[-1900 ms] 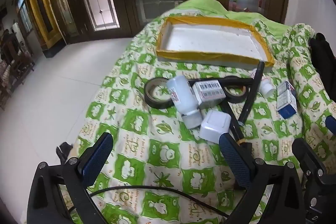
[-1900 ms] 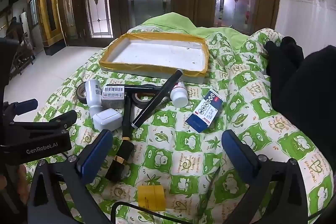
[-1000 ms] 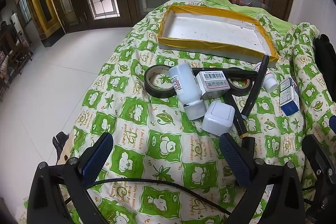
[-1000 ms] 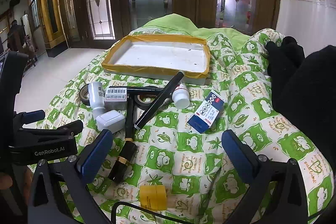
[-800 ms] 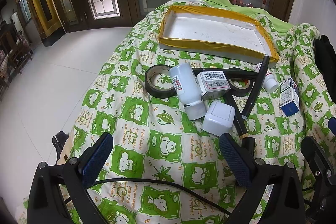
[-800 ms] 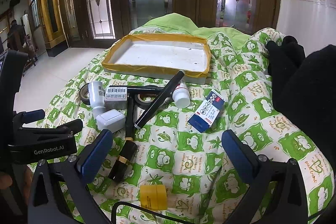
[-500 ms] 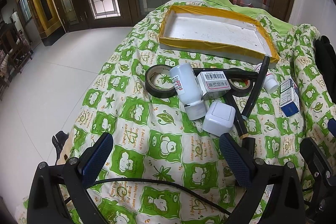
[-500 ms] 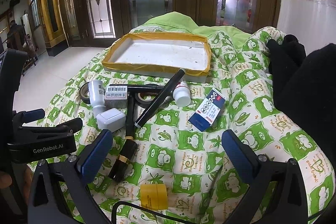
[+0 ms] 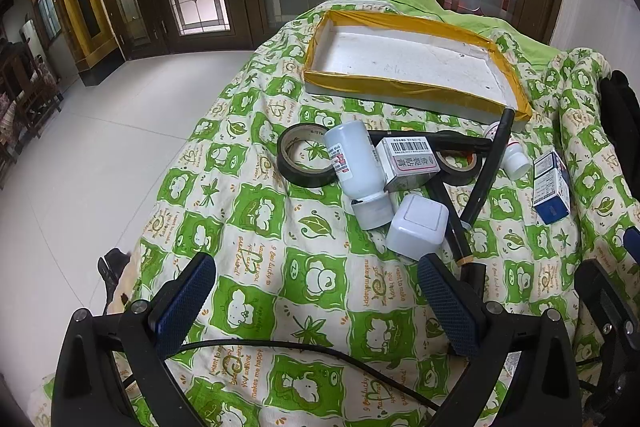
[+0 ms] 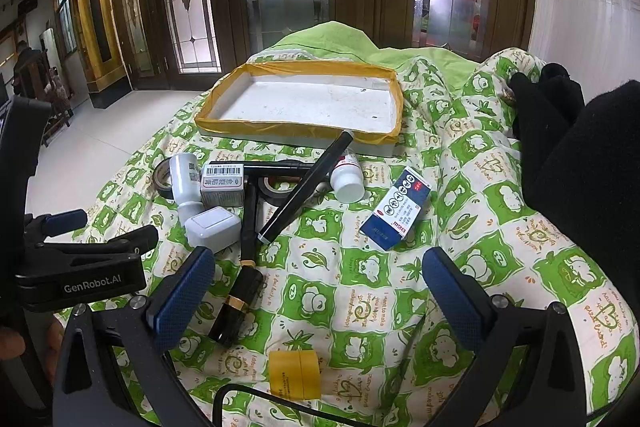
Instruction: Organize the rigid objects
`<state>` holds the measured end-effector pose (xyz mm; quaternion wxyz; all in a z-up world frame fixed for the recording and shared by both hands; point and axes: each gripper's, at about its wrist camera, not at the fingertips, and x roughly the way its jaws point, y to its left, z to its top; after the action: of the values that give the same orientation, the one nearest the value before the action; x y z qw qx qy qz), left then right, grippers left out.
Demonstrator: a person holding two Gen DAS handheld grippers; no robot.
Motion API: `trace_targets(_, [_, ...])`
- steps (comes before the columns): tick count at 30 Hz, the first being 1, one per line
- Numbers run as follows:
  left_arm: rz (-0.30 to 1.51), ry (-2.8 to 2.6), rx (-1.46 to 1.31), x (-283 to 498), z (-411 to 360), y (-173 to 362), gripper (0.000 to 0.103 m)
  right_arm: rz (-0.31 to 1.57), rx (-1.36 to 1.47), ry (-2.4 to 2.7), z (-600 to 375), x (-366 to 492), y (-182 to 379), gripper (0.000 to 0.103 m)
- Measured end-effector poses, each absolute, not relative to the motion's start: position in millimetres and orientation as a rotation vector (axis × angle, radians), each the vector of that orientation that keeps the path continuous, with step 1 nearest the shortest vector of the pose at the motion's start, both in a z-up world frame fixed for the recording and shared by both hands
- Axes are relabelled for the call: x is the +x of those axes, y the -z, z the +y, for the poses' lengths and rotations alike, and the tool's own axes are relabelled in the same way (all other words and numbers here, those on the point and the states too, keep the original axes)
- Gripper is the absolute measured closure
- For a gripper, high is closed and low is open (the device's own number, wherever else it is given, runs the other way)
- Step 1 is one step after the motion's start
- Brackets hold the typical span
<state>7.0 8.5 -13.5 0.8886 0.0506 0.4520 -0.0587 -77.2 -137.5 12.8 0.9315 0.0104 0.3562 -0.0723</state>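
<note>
- The rigid objects lie in a loose heap on the green-and-white checked quilt [image 9: 248,211], ahead of both claws and short of the yellow-taped foam tray [image 9: 408,61], whose white floor is bare.
- Just ahead of the left claw's [image 9: 316,301] right finger sits a white rounded cube [image 9: 416,227]; touching it on the far side is a white bottle [image 9: 358,171] lying with its cap toward the claw.
- A barcoded carton [image 9: 408,161] leans against the bottle's right side, and a black tape roll [image 9: 306,159] rests flat at its left.
- Two black pens [image 10: 308,185] cross over a second tape roll [image 10: 280,189]; a small white pill bottle [image 10: 347,179] lies just beyond.
- Ahead of the right claw [image 10: 318,301], between its fingers, lies a blue-and-white box [image 10: 396,213]; a yellow tape roll [image 10: 294,373] sits close under it.
- Both claws hang above the quilt, fingers spread wide and gripping nothing.
</note>
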Motion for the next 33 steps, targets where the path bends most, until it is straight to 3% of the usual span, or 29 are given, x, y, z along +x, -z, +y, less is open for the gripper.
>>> trace_targets(26, [0.934,0.269,-0.022,3.0,16.3,7.8,0.001,0.792,0.215,0.078,-185.6,-59.3,-31.2,0.001])
trace_targets(28, [0.936,0.279,0.027,0.8,6.0,9.5,0.002,0.804,0.218,0.069,-187.6,-57.9,-31.9,0.008])
trace_targets(31, [0.977,0.301,0.061,8.3,-6.5,15.2,0.011,0.827,0.223,0.064,-189.1,-55.8,-29.0,0.019])
trace_targets(33, [1.000,0.312,0.058,15.8,-10.2,18.6,0.015,0.843,0.226,0.062,-189.0,-54.8,-25.4,0.022])
